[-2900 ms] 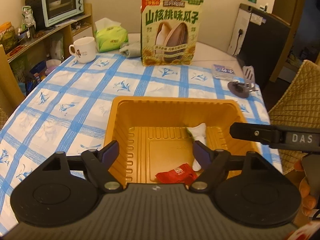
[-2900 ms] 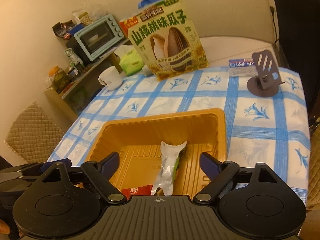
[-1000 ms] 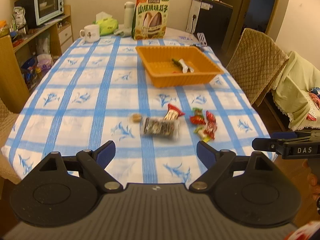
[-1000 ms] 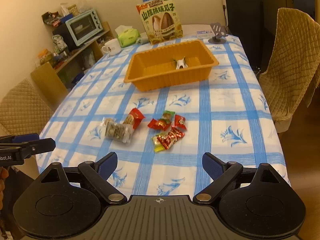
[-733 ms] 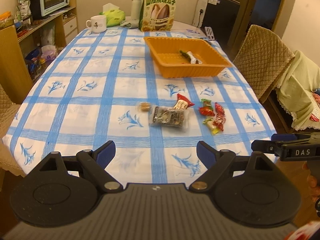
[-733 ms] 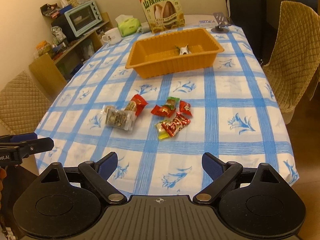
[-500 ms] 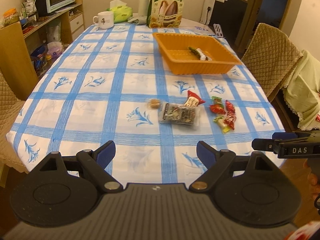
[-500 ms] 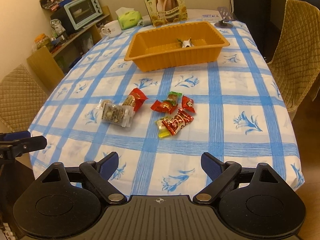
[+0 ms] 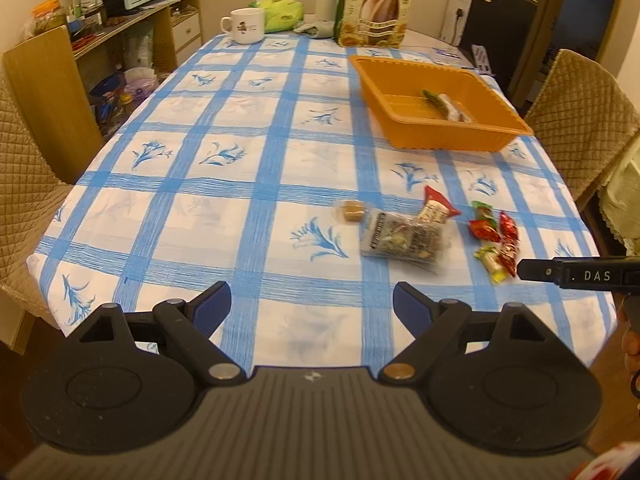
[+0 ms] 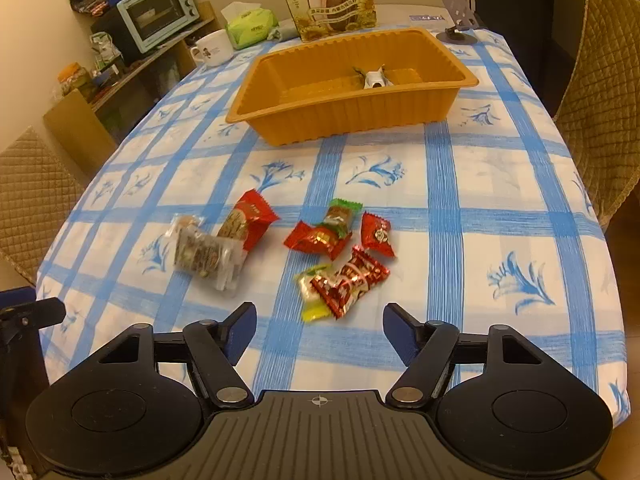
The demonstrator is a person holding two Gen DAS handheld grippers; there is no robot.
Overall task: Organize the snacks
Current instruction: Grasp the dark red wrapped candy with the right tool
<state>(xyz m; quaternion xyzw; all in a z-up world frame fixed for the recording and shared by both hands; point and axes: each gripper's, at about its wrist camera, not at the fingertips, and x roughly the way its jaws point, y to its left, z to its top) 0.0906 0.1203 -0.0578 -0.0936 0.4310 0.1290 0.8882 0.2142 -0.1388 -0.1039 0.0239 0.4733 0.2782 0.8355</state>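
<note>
Snacks (image 10: 340,252) mostly lie on the table, only one or two sit in the orange tray (image 10: 348,116), and both tongs, left gripper (image 9: 312,300) and right gripper (image 10: 316,324), gape empty.

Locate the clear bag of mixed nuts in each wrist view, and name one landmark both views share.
Left wrist view: the clear bag of mixed nuts lies right of centre, past the open left gripper.
Right wrist view: the same bag lies left of centre, beyond the open right gripper.
Shared landmark: the orange tray, farther back on the table in both views.
</note>
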